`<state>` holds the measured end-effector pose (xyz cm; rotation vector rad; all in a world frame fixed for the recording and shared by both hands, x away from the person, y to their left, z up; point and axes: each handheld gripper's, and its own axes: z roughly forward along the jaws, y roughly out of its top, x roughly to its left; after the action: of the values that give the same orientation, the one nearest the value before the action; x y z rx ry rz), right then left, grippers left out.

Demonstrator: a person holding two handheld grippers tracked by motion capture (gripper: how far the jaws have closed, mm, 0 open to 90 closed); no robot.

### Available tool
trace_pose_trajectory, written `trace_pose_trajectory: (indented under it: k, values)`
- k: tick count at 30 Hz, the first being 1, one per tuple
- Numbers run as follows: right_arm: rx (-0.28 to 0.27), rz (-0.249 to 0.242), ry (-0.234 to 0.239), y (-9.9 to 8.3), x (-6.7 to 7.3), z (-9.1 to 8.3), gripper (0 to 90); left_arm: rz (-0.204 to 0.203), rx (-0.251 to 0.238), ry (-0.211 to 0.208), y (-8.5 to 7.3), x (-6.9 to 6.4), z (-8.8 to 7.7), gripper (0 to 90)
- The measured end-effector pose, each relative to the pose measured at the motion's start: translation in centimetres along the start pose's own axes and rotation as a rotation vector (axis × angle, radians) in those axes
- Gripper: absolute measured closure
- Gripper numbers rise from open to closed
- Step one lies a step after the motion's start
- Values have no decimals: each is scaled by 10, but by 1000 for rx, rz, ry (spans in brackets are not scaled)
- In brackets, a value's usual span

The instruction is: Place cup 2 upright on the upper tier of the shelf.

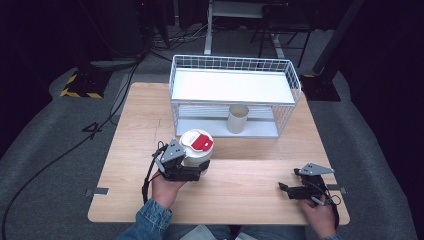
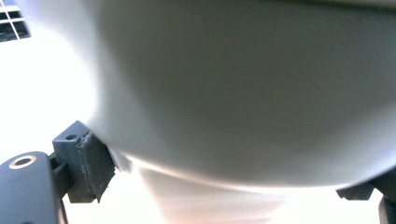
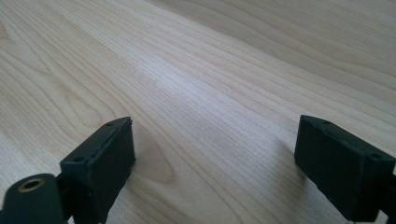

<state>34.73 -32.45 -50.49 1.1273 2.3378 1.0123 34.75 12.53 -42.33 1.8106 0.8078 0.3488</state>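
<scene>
The left tongs clamp a white cup with a red-marked lid, upright above the bench at its near left. The wire shelf rack lies beyond it, to the far right. The right tongs rest half-wide and empty, near right.

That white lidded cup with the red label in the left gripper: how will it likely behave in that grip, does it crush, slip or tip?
The white cup looks thin-walled, so a hard squeeze from the left gripper may dent it. Its smooth, rounded side meets the pads over a small patch, so it could slip or rotate. It is tall for its width, so probably tippy when set down.
</scene>
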Motion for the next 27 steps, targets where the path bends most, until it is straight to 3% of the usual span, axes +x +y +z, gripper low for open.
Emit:
trace_pose_trajectory:
  k: [17,27]
  values:
    - [0,5,-4,0,0,0,124,40,-36,-8,35,2,-10,123]
    - [1,7,-9,1,0,1,119,66,-58,-25,65,2,-12,123]
